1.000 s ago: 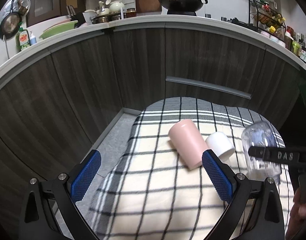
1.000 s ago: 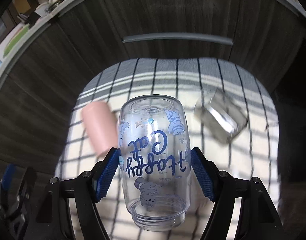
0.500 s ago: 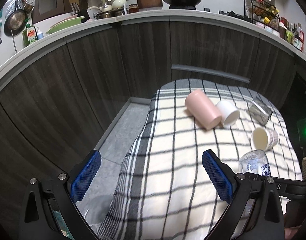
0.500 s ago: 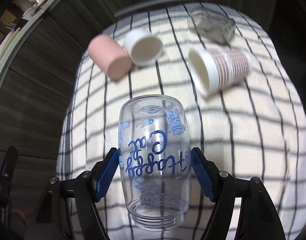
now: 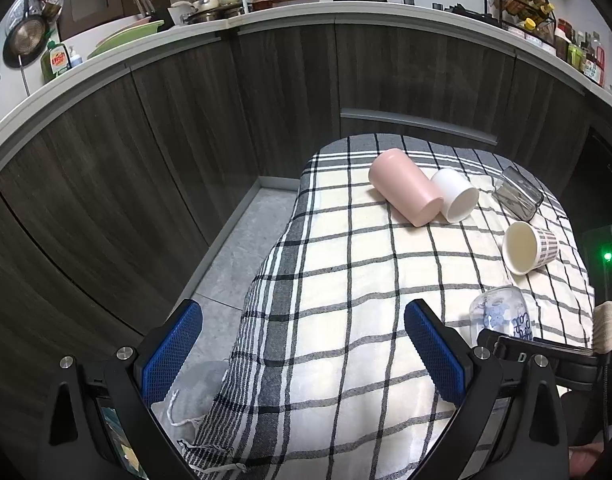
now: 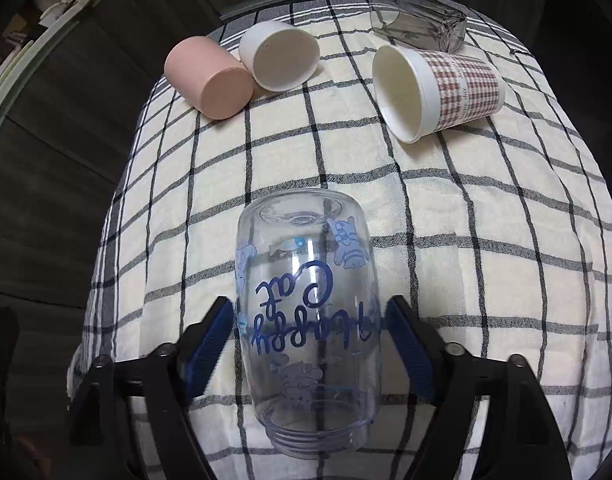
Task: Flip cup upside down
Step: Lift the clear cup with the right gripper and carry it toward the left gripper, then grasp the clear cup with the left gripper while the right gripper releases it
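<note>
Checked cloth (image 6: 445,208) below — clear cup (image 6: 307,320) between right tool (image 6: 306,344) pads, inverted.

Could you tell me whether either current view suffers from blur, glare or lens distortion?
Left wrist view: sharp, but the fisheye bows the white countertop edge into an arc and darkens the corners. Right wrist view: also sharp; faint reflections streak the clear plastic cup with blue lettering, through which the checked tablecloth still shows.

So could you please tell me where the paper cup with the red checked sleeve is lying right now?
In the right wrist view the red-checked paper cup lies on its side at the cloth's far right, just in front of the clear square glass.
</note>
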`<state>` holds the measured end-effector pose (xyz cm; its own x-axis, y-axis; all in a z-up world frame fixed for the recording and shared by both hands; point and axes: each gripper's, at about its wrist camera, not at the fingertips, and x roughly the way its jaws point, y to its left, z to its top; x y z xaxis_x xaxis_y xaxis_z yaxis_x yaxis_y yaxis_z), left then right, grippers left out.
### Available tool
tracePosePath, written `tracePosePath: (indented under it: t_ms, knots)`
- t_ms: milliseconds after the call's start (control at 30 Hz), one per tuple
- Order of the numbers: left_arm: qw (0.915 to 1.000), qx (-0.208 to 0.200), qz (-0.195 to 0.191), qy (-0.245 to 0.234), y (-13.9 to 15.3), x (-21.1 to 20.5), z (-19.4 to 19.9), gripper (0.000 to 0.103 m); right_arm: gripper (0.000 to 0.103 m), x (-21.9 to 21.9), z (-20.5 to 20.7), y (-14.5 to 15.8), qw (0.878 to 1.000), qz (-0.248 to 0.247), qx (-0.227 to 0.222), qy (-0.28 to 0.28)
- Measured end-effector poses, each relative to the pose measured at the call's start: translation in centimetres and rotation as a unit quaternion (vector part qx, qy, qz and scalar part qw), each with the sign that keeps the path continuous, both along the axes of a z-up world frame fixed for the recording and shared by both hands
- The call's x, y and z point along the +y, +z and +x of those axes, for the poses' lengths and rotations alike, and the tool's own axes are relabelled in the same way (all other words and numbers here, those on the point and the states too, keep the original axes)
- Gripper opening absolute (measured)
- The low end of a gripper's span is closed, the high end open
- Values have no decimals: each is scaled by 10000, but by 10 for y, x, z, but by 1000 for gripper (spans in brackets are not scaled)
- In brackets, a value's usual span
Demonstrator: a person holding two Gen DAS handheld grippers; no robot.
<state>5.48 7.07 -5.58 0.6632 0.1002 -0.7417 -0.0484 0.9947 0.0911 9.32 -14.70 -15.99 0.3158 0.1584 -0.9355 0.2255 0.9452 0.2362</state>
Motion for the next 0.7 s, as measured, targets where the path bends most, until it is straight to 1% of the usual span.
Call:
tracePosePath:
  t_ms: [133,233,333,400,500,567,633,700]
  knots:
    - [10000,-34,36,-75,8,-8,-2,103,85,-9,-6,16,9998,17,-205,-72]
    - [9998,-18,4,-186,12,-20,-3,103,85,-18,-15,36,9987,-41,-490,-120]
    - [9993,95,-96,-360,12,-38,-2,103,85,-30,-28,61,9958,-240,-864,-156]
    - [9986,200,-175,-467,9,-50,1,103,85,-39,-38,77,9924,-478,-1117,-188]
    - [9963,484,-272,-661,1,-77,10,103,85,-53,-52,98,9856,-880,-1425,-247]
    - [9928,820,-386,-779,-9,-96,20,103,85,-63,-61,108,9803,-1140,-1585,-303]
    - [9870,1219,-511,-914,-19,-116,34,103,86,-73,-67,114,9770,-1281,-1667,-355]
    - [9791,1604,-627,-1081,-28,-136,44,102,86,-85,-71,118,9748,-1360,-1713,-435]
